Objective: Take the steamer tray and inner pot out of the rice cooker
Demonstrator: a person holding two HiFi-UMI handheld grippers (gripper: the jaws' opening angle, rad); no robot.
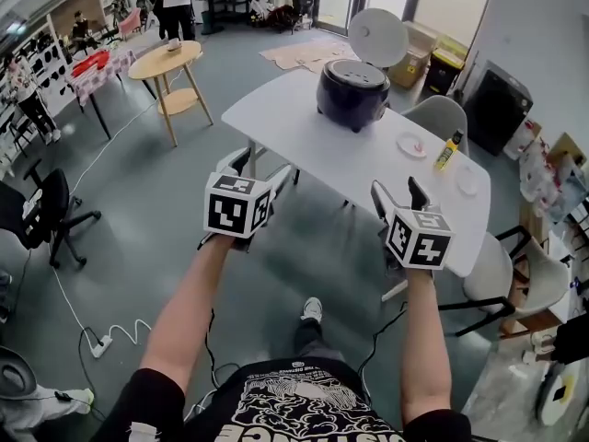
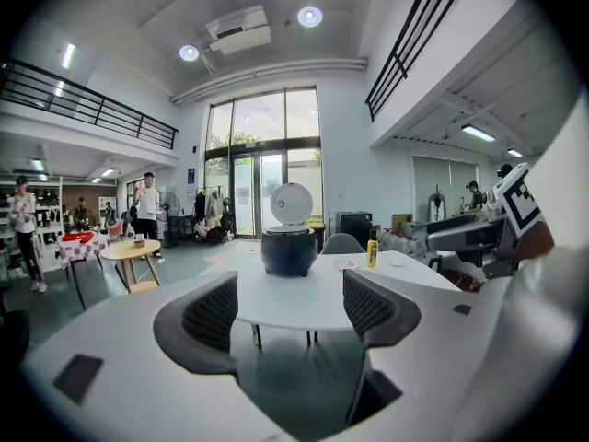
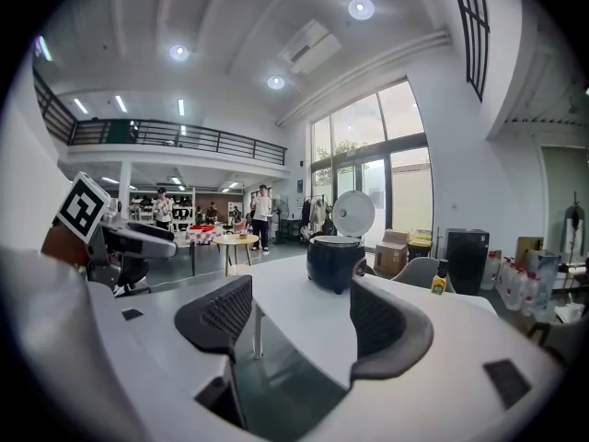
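A dark rice cooker (image 1: 353, 91) stands on the far side of a white table (image 1: 304, 127), its round white lid (image 1: 378, 37) swung up. What sits inside it is hidden from here. The same cooker (image 2: 288, 250) shows ahead in the left gripper view, and the cooker (image 3: 333, 261) also appears in the right gripper view. My left gripper (image 1: 256, 165) and right gripper (image 1: 398, 194) hover in the air short of the table's near edge, well away from the cooker. Both are open with nothing between their jaws.
On the table's right part lie a small pink-marked plate (image 1: 411, 145), a yellow bottle (image 1: 447, 150) and a white dish (image 1: 467, 183). Grey chairs (image 1: 442, 114) stand round the table. A round wooden table (image 1: 167, 63) and people are farther back left. Cables and a power strip (image 1: 99, 344) lie on the floor.
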